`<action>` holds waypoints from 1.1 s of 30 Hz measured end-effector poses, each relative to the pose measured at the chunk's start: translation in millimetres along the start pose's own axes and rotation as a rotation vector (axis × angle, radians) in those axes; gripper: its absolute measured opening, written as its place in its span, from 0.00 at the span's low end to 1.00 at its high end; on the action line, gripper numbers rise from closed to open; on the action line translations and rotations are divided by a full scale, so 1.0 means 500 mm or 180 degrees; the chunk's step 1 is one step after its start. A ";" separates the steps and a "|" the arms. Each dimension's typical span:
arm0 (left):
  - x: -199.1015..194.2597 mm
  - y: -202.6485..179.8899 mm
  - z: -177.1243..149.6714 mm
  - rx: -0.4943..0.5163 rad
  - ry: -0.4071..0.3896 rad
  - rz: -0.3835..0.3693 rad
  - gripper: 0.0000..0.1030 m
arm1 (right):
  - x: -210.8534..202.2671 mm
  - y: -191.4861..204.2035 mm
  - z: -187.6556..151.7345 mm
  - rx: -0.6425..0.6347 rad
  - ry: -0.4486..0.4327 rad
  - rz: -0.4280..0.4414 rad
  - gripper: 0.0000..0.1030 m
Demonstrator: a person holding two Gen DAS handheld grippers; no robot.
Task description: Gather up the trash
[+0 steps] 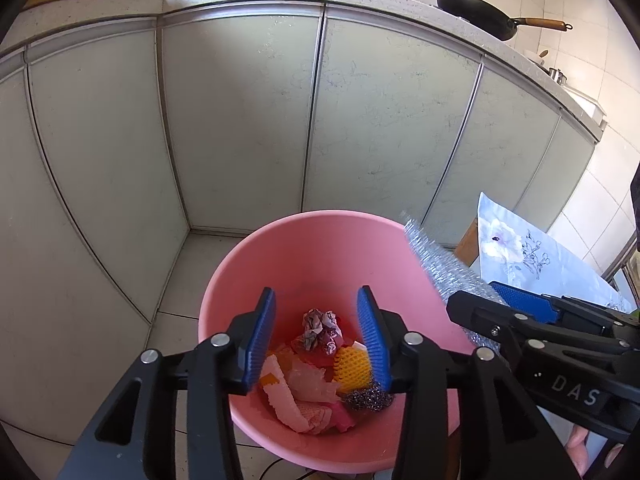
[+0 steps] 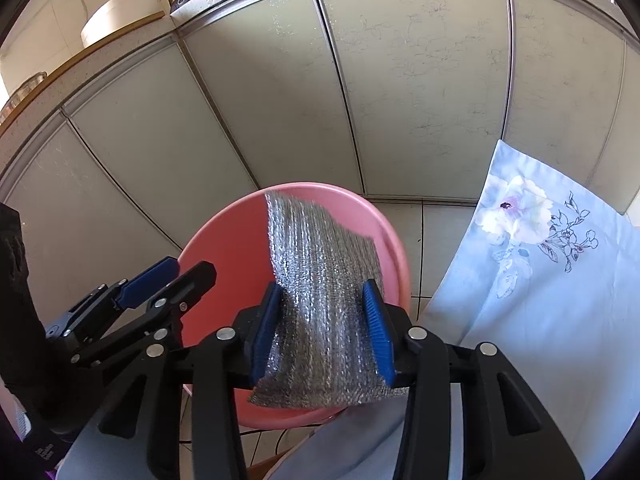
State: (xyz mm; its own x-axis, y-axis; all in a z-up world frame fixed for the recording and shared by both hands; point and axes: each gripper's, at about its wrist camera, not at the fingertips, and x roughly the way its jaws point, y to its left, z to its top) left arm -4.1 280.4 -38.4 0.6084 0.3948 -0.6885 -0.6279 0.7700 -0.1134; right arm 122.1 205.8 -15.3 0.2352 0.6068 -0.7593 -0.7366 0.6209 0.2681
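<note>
A pink trash bin stands on the tiled floor below me; it also shows in the right wrist view. It holds crumpled paper, a yellow foam net, a steel scourer and pale wrappers. My left gripper is open and empty over the bin. My right gripper is shut on a silver bubble-foil sheet and holds it over the bin's right rim; the sheet also shows in the left wrist view.
Grey-green cabinet doors rise behind the bin under a counter with pans. A table with a light blue floral cloth stands to the right. A cable lies on the floor tiles.
</note>
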 end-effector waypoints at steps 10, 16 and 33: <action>-0.006 0.000 0.003 -0.0028 -0.0011 -0.0023 0.48 | -0.001 -0.001 0.000 -0.0019 -0.0018 0.0020 0.43; -0.014 0.003 0.007 -0.0054 -0.0023 -0.0032 0.49 | -0.006 -0.004 -0.005 0.0000 -0.0041 0.0046 0.50; -0.048 0.006 0.013 -0.0093 -0.0060 -0.0133 0.56 | -0.052 -0.011 -0.017 -0.0030 -0.0225 0.0054 0.51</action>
State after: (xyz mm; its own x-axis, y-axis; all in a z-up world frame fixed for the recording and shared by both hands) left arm -17.5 276.3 -17.7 0.6432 0.3723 -0.6691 -0.6156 0.7711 -0.1627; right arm 114.5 182.6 -2.2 0.2665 0.6509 -0.7108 -0.7468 0.6057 0.2746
